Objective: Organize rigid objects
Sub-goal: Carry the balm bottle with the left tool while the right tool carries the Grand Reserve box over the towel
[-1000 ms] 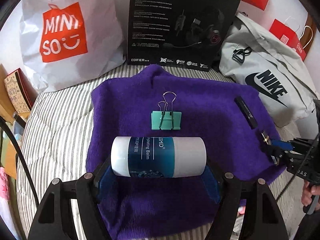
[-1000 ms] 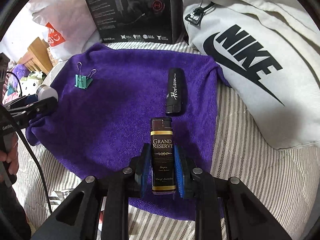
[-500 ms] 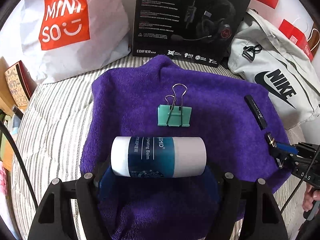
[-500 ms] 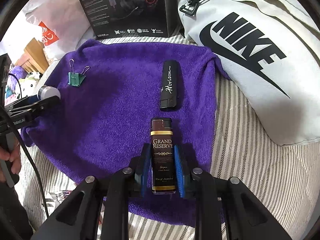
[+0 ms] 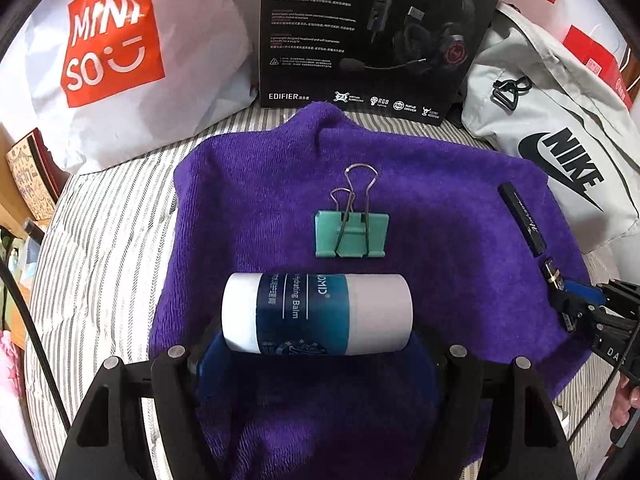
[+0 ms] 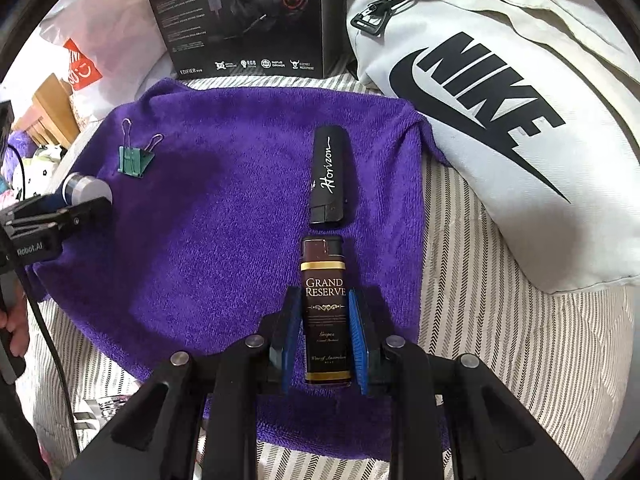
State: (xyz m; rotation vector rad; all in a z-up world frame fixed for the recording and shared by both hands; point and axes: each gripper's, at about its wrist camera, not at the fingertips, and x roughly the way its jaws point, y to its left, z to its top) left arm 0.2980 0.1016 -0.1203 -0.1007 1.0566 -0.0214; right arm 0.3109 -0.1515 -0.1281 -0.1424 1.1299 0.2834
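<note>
A purple towel (image 5: 440, 208) (image 6: 224, 240) lies on a striped mattress. My left gripper (image 5: 316, 328) is shut on a white and teal balm tube (image 5: 316, 312), held crosswise by its two ends just above the towel. A green binder clip (image 5: 352, 234) (image 6: 134, 160) lies right beyond the tube. My right gripper (image 6: 324, 336) is shut on a dark Grand Reserve lighter (image 6: 324, 304), pointing away over the towel's right part. A black Horizon lighter (image 6: 330, 176) (image 5: 522, 218) lies just beyond it. In the right wrist view the left gripper (image 6: 76, 200) shows at the left with the balm tube's end (image 6: 86, 190).
A black headset box (image 5: 376, 32) (image 6: 244, 16) stands behind the towel. A white Miniso bag (image 5: 112, 48) sits at the back left, a grey Nike bag (image 5: 560, 148) (image 6: 500, 92) at the right. Striped mattress (image 6: 500, 340) shows around the towel. Wooden furniture (image 6: 52, 116) stands off the left edge.
Both grippers have edged slightly forward over the towel; the clip and the black lighter look a little closer. Both grips are unchanged.
</note>
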